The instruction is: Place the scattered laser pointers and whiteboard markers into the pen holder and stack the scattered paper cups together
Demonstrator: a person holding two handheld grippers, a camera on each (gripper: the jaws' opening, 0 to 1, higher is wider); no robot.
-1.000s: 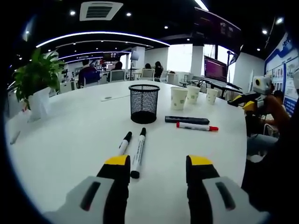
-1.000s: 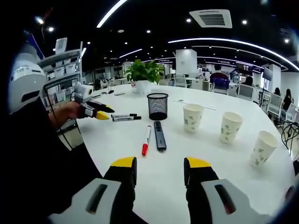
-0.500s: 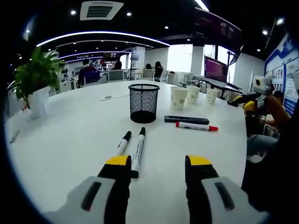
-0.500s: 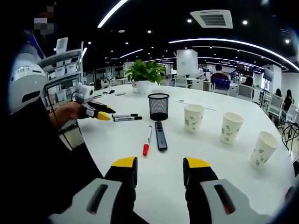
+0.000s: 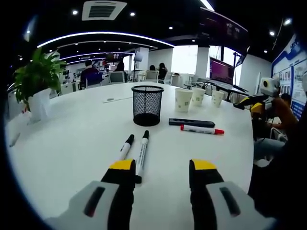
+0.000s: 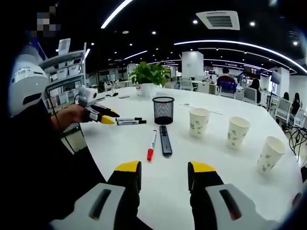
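Observation:
A black mesh pen holder (image 5: 147, 105) (image 6: 163, 109) stands upright on the white table (image 5: 72, 139). Two black-capped whiteboard markers (image 5: 141, 154) (image 6: 125, 120) lie side by side just ahead of my open left gripper (image 5: 159, 168), whose left jaw nearly reaches them. A black laser pointer (image 5: 192, 122) (image 6: 165, 139) and a red-capped marker (image 5: 201, 129) (image 6: 151, 143) lie beyond, in front of my open right gripper (image 6: 161, 170). Three patterned paper cups (image 6: 198, 120) (image 6: 237, 131) (image 6: 270, 152) stand apart in a row; the same cups (image 5: 183, 100) sit right of the holder. The left gripper (image 6: 98, 115) shows at the left.
A potted plant (image 5: 39, 81) (image 6: 149, 76) stands at the table's far side. A thin sheet (image 5: 115, 100) lies behind the holder. Office chairs, monitors and seated people fill the background. The table's edge runs close to the person's body.
Both views have crept slightly nearer the table's objects; nothing on the table has moved and both grippers stay open.

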